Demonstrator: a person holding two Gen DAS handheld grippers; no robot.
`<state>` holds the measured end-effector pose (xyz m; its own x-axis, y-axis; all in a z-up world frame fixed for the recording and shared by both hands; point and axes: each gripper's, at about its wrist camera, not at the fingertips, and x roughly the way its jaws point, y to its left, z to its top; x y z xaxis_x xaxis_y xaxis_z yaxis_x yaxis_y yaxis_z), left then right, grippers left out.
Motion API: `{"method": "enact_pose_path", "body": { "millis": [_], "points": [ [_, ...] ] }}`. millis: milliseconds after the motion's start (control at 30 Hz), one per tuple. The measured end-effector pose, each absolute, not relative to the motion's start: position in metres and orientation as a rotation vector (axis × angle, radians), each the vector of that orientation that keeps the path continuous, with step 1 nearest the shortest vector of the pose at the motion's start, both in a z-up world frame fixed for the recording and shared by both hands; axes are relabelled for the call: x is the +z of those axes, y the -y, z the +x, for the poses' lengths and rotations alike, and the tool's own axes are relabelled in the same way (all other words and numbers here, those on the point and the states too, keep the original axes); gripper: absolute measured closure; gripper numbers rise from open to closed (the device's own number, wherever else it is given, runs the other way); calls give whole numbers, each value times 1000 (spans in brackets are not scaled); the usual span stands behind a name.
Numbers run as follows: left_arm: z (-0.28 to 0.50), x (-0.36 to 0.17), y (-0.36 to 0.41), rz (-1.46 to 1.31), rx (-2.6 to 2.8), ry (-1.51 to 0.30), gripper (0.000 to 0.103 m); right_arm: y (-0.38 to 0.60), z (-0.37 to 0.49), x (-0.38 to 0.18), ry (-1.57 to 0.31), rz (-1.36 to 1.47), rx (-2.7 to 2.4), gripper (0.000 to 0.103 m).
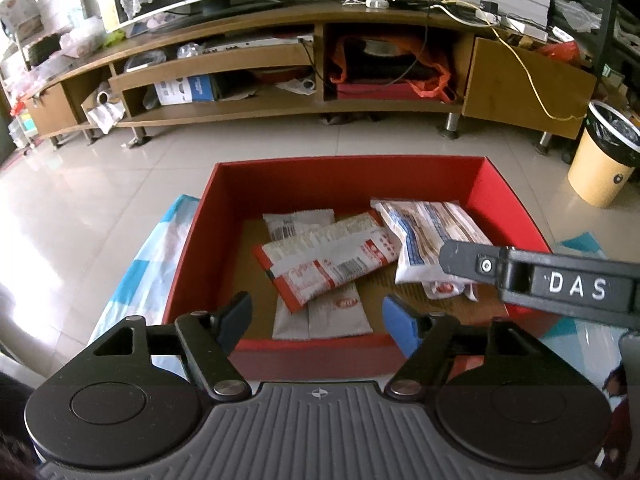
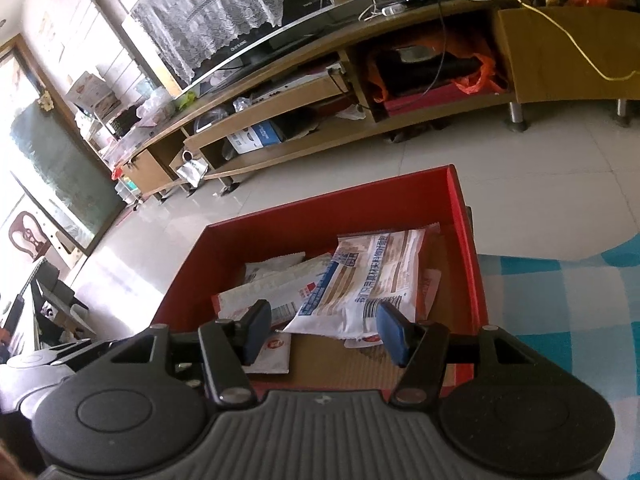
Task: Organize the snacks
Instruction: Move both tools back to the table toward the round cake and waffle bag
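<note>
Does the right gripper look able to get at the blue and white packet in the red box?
Probably yes: the right gripper is open just short of the blue and white packet, which lies on top in the red box, uncovered.

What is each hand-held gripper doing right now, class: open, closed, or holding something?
Left hand-held gripper: open, holding nothing, at the red box.
Right hand-held gripper: open, empty, over the blue-and-white snack packet.

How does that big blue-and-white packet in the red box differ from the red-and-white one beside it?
The blue-and-white packet is puffier and lies on the right side of the red box; the red-and-white packet is flatter and sits mid-box. One is printed in blue and tan, the other in red with a barcode. Both lie atop other packets.
</note>
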<state>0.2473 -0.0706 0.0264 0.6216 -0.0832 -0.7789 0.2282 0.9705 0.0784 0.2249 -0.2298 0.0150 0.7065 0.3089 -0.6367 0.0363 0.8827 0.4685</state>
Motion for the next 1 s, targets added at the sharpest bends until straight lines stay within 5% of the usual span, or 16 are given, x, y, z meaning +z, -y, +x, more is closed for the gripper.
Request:
{"method": "enact_pose_path", "body": {
  "millis": [1000],
  "points": [
    [164, 26, 35, 107, -224, -946, 18, 216, 137, 17, -837, 454, 196, 44]
  ]
}}
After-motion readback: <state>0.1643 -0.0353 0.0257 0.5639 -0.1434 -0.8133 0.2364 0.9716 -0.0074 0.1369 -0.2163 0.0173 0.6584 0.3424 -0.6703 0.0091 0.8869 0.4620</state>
